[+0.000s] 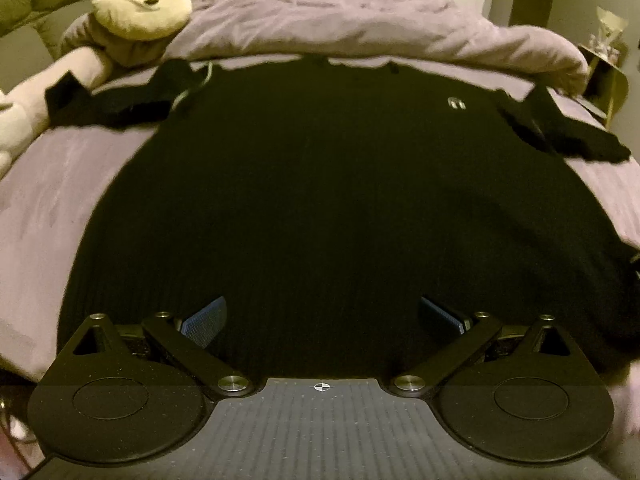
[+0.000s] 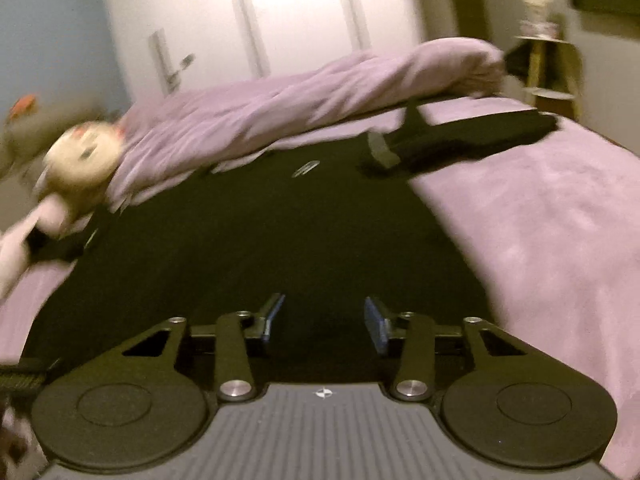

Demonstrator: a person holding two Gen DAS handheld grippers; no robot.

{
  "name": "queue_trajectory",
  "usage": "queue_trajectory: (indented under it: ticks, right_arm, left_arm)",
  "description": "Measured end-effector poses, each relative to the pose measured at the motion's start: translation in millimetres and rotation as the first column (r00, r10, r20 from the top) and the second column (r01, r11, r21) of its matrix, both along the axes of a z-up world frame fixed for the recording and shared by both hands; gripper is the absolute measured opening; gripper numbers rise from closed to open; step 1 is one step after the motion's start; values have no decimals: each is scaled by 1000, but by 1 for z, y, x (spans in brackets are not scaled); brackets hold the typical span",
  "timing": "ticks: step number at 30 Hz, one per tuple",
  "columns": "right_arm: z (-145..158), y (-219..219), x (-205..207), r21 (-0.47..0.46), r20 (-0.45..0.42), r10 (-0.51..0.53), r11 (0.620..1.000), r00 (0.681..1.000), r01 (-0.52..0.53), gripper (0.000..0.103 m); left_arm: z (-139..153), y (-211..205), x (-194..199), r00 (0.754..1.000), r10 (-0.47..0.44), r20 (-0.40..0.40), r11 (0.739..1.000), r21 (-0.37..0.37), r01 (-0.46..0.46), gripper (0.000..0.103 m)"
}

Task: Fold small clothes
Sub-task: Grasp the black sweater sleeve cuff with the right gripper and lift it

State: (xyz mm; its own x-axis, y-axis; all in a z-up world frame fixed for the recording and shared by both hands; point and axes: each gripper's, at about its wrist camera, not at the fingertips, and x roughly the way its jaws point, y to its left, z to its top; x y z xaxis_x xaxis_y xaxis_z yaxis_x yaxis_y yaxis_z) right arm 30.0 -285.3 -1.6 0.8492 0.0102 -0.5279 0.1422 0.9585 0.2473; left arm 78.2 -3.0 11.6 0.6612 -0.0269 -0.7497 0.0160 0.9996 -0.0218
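Note:
A black short-sleeved T-shirt (image 1: 320, 184) lies spread flat on a lilac bed sheet (image 1: 64, 184), collar at the far side, both sleeves out, a small white logo (image 1: 457, 103) on the chest. My left gripper (image 1: 322, 312) is wide open and empty above the shirt's near hem. In the right wrist view the same shirt (image 2: 256, 232) lies ahead, with its right sleeve (image 2: 472, 136) stretched out. My right gripper (image 2: 325, 316) is open and empty over the hem; this view is blurred.
A bunched lilac duvet (image 1: 360, 28) lies along the far side of the bed. A plush toy with a round cream face (image 1: 142, 2) sits at the far left. A small wooden stand (image 2: 552, 68) stands beyond the bed's right corner. White wardrobe doors (image 2: 256, 20) stand behind.

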Motion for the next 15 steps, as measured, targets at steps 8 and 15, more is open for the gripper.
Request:
queue_trajectory:
  ticks: [8,15]
  right_arm:
    - [9,-157,101,37,15,-291,956,957,290,24]
    - [-19,-285,200,154,-65,-470,867,880,474,29]
  left_arm:
    - [0,-23,98,997,52,61,996,68,-56,103]
    - [-40,-53,172,990,113,82,986,115,-122,103]
